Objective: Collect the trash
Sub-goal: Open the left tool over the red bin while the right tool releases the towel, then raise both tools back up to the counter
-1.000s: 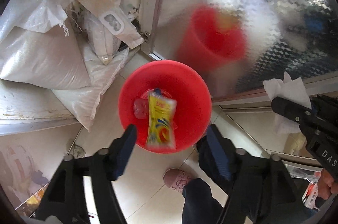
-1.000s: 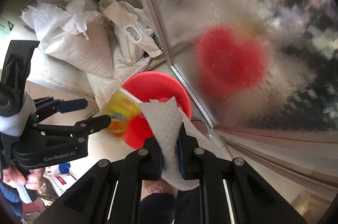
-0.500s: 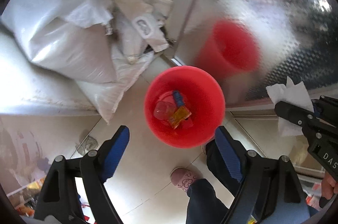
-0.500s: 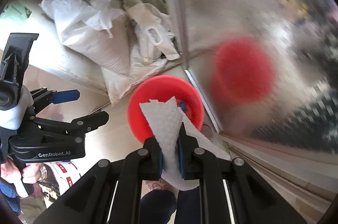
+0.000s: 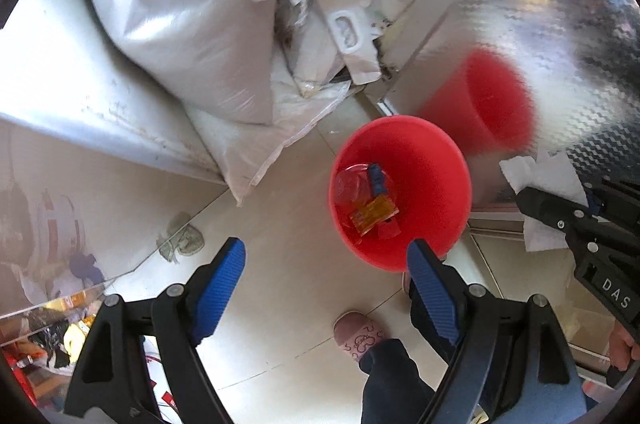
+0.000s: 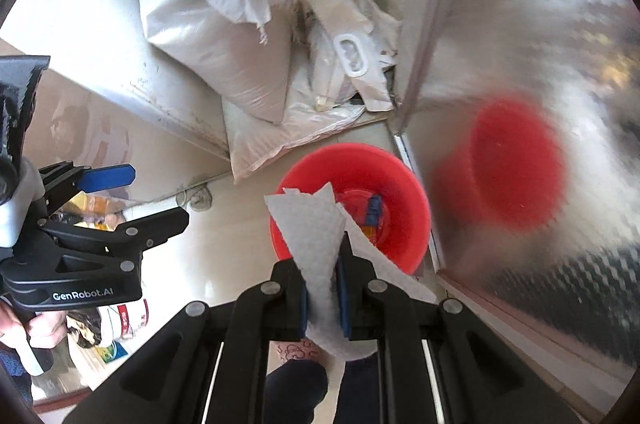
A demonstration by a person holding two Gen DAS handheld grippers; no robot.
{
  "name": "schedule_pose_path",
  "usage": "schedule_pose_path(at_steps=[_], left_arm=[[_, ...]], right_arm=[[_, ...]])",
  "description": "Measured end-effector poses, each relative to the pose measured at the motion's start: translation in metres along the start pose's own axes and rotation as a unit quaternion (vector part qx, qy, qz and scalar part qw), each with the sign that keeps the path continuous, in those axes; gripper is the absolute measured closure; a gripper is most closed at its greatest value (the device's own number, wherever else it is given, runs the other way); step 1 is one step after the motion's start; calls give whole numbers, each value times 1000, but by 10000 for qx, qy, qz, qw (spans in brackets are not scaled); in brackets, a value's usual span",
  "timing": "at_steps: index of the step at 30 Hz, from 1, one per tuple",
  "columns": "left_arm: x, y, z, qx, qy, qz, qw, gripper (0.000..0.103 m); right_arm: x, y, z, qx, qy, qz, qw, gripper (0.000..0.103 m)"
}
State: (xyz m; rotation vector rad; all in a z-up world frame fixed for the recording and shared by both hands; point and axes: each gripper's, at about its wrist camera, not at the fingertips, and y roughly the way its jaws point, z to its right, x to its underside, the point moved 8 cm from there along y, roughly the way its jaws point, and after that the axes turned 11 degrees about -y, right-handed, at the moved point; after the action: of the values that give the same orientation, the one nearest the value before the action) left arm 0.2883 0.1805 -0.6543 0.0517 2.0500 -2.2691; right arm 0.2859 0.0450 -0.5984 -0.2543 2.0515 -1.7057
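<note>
The left gripper (image 5: 326,258) stood wide and empty, its blue pads spread over bare floor (image 5: 280,304); a second earlier a yellow wrapper hung between those pads over the bin (image 5: 400,140), and by this moment it lay at the bottom among red and blue scraps, showing orange (image 5: 374,214); so one piece of trash had been delivered. Since then the left gripper had drifted off toward 8 o'clock, leaving the bin at 1 o'clock of its view, clear of the jaws; that freed the mouth for the other hand.

The right gripper (image 6: 322,282) was clamped tight on a white paper towel (image 6: 308,224), the sheet fanning up from the pads and trailing behind them; over the second it had slid in, so the bin rim (image 6: 352,150), earlier at 11 o'clock of the towel, now sat straight ahead at 12 o'clock with the towel's upper edge overlapping the opening.

Judging from this, the towel seemed nearly placed for a drop; it was light and floppy, so it might cling to a pad or drape over the rim. White sacks (image 6: 208,36) lay at 11 o'clock, untouched; a slipper (image 5: 358,338) showed below.
</note>
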Motion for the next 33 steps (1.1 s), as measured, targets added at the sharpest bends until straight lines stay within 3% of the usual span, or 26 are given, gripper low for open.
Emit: schedule_pose_path(at_steps=[8, 15, 18, 26, 33], left_arm=[[-1, 9, -10, -92, 32, 88, 9999, 21], [-1, 1, -16, -95, -14, 160, 9998, 21], [-1, -12, -17, -120, 50, 220, 9997, 21], [0, -90, -17, -15, -101, 434, 9990, 21], [-1, -215, -1, 208, -237, 867, 9957, 21]], right_arm=[[-7, 7, -2, 164, -238, -104, 9995, 89], [-8, 3, -5, 268, -206, -158, 9993, 44], [-9, -5, -8, 307, -212, -255, 9990, 41], [-17, -70, -19, 475, -290, -100, 9984, 36], [-38, -186, -34, 627, -334, 397, 9967, 29]])
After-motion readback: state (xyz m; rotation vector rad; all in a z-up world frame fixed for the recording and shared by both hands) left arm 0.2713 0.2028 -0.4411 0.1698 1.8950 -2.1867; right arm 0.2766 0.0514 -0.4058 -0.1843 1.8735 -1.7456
